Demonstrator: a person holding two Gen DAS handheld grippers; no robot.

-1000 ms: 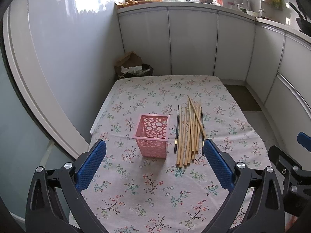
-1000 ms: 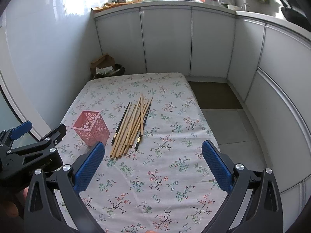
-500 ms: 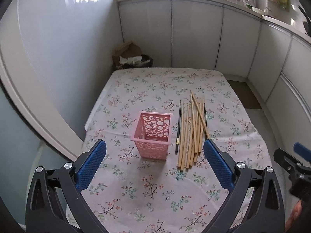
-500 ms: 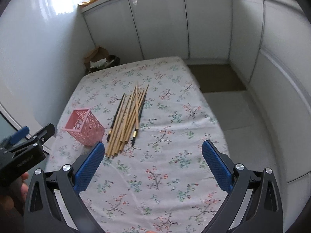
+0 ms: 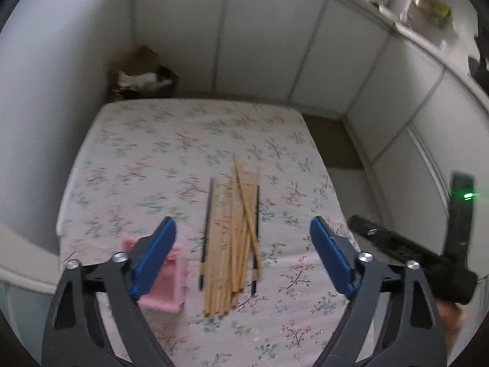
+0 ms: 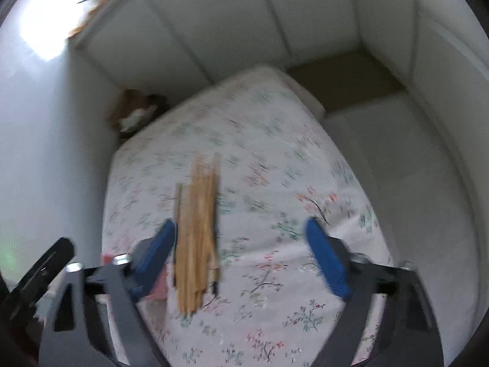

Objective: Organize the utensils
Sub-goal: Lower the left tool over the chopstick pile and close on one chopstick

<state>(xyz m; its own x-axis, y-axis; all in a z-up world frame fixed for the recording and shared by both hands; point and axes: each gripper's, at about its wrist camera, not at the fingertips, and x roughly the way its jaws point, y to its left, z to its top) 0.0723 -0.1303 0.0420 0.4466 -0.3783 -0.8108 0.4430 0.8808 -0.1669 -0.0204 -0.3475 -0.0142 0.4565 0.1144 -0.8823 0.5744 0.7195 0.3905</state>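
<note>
Where the left wrist view looks down, the left gripper (image 5: 243, 258) hangs wide apart, holding nothing, above the floral worktop (image 5: 159, 153). Centre frame lies the chopstick bundle (image 5: 235, 244); the pink basket (image 5: 166, 281) sits lower left, partly behind a blue pad. The blurred right wrist view shows the right gripper (image 6: 241, 257) equally wide, the chopstick bundle (image 6: 198, 238) by its left finger, lower centre-left.

Tan bamboo chopsticks (image 5: 232, 244) and two black ones lie mid-frame; pink basket (image 5: 171, 287) lower left; white floral tablecloth (image 5: 171, 153); blue tool pads (image 5: 331, 260).
</note>
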